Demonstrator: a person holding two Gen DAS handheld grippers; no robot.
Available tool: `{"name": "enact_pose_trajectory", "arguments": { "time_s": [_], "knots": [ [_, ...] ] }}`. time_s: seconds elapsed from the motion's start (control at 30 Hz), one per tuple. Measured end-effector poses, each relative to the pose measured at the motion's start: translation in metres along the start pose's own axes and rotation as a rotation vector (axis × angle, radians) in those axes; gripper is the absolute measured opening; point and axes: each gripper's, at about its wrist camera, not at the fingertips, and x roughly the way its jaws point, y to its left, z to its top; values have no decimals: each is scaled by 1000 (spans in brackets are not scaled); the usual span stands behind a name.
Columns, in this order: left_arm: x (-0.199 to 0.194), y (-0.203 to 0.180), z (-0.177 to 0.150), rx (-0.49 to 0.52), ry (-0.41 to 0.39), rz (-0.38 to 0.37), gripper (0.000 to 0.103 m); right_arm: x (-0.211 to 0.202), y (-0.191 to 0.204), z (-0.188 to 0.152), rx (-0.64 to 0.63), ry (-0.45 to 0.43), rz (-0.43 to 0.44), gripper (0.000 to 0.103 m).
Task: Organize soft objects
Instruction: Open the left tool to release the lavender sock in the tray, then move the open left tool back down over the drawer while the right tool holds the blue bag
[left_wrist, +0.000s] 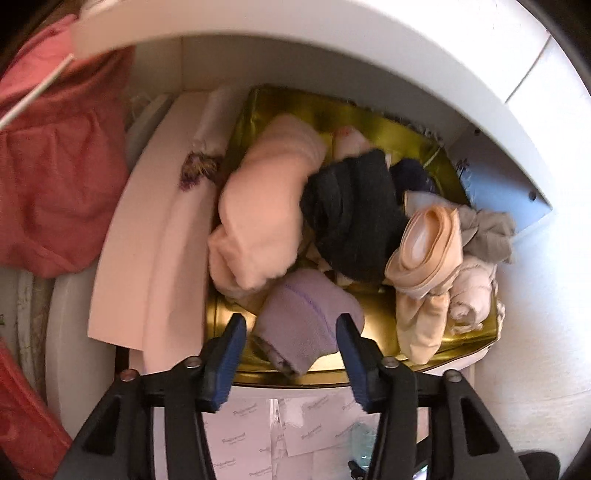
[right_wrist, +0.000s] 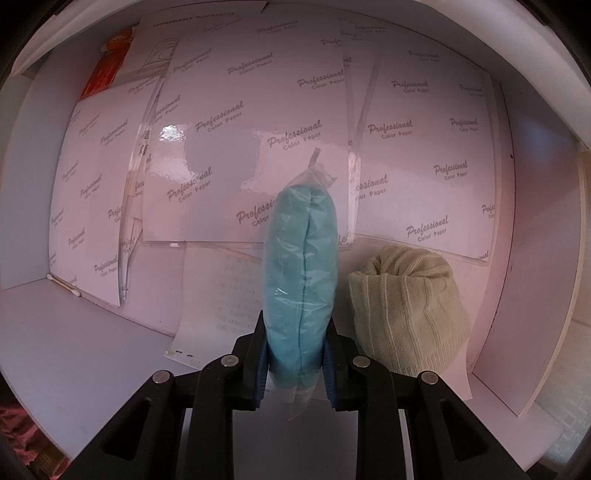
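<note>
The gold tin (left_wrist: 332, 373) sits on a white shelf, and it is plainly the collecting point: rolled socks and hosiery are heaped in it rather than laid flat. A fluffy pink sock roll (left_wrist: 266, 206) lies along the tin's left side, a black sock bundle (left_wrist: 351, 218) leans against it in the middle, and a peach stocking roll (left_wrist: 428, 251) spills over the tin's right edge next to a grey wad (left_wrist: 491, 236). Nearest the tin's front rim is a lilac sock roll (left_wrist: 306, 317).

The left gripper (left_wrist: 291, 354) hangs over that front rim with its blue pads on either side of the lilac roll, jaws parted and not pressing on it, as far as I can tell. To my eye that is either a fresh drop or a reach for it; I cannot say which.

The right gripper (right_wrist: 295, 365) is clamped on a teal cloth sealed in a clear plastic bag (right_wrist: 301, 273), held upright by its lower end so the length stands away from the fingers. It is over a compartment lined with sheets printed "Professional Color Paper" (right_wrist: 251, 122). Just to the right of the bagged cloth sits a cream ribbed knit roll (right_wrist: 410, 314) on the compartment floor, so I would guess the teal piece is meant to go down next to it.
</note>
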Motion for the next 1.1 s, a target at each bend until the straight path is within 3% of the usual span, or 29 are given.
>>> {"name": "enact_pose_trajectory", "arguments": {
  "time_s": [0.13, 0.33, 0.63, 1.1],
  "knots": [
    [-22, 7, -6, -16, -56, 24, 52, 0, 0, -1, -1, -1, -3, 25],
    [-44, 10, -32, -51, -78, 47, 52, 0, -1, -1, 1, -3, -4, 25],
    [-71, 6, -77, -26, -125, 65, 52, -1, -2, -1, 6, -5, -5, 25],
    [-56, 9, -132, -40, -34, 98, 52, -2, -2, -1, 10, -6, -6, 25]
  ]
}}
